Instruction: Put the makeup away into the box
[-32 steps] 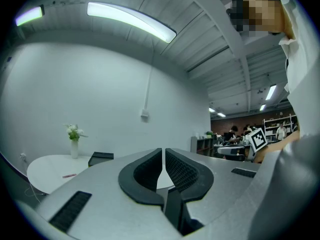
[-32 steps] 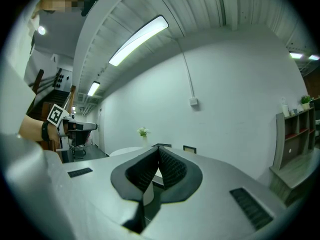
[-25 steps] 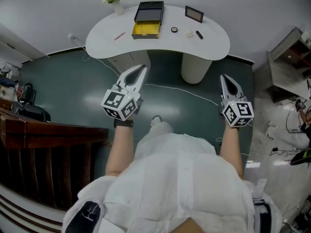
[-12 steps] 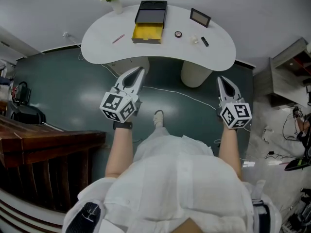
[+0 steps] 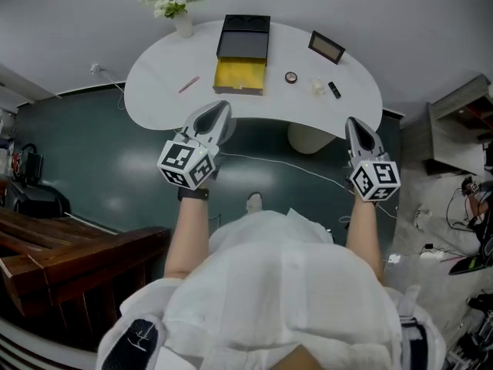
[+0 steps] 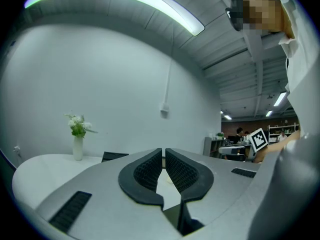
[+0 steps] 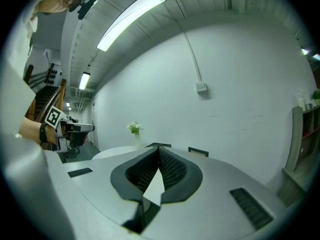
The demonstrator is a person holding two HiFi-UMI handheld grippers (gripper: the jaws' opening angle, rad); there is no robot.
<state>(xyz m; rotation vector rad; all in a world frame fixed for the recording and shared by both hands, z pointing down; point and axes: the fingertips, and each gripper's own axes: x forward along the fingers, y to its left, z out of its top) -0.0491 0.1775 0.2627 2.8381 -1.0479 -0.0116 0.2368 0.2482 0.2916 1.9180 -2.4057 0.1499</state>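
The open black box with a yellow inside stands on the white table. Makeup lies around it: a pink pencil to its left, and to its right a round compact, a small pale item and a black tube. My left gripper hangs at the table's near edge, below the box, shut and empty. The right gripper hovers just off the near edge at the right, also shut with nothing in it. In the left gripper view the jaws touch; the right gripper view shows the same.
A vase of white flowers stands at the table's back left, and a framed panel at the back right. A white cable runs over the dark green floor. Wooden steps lie to the left, shelving to the right.
The person has walked toward the table, and both grippers have come from over the floor up to its near edge. Their jaws stayed shut.
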